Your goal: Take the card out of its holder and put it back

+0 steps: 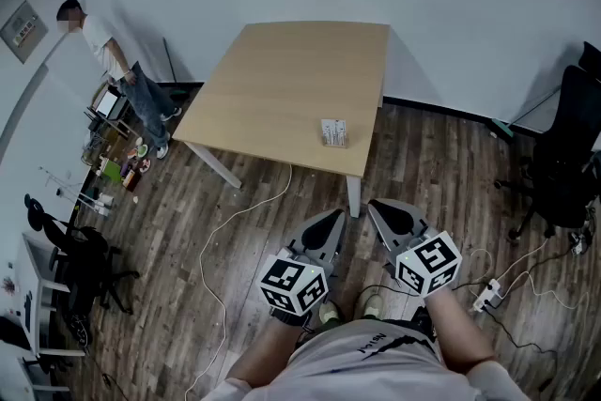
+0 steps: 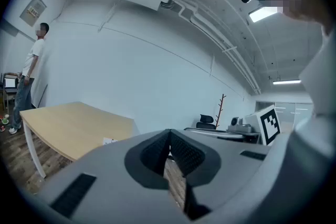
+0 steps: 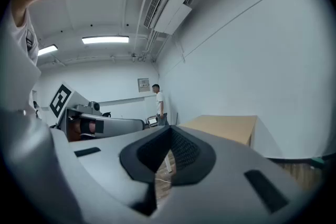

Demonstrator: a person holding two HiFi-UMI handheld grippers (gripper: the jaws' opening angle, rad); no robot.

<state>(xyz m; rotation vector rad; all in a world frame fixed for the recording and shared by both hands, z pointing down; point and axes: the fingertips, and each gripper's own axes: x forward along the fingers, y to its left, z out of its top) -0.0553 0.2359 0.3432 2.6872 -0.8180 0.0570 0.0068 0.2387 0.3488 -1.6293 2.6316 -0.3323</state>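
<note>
Left gripper [image 1: 331,223] and right gripper [image 1: 380,213] are shut on nothing and held low, well apart from the table [image 1: 272,80]. The card holder [image 1: 333,132] sits near its front edge, card presumably inside. Risk: the unbraced holder gets dragged or tipped when the card is pulled by 1 gripper.

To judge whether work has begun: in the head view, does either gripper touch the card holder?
No: left gripper and right gripper are over the floor, apart from the card holder on the table.

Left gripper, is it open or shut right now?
Shut. The left gripper has its fingers touching at the tips, with nothing held between them.
</note>
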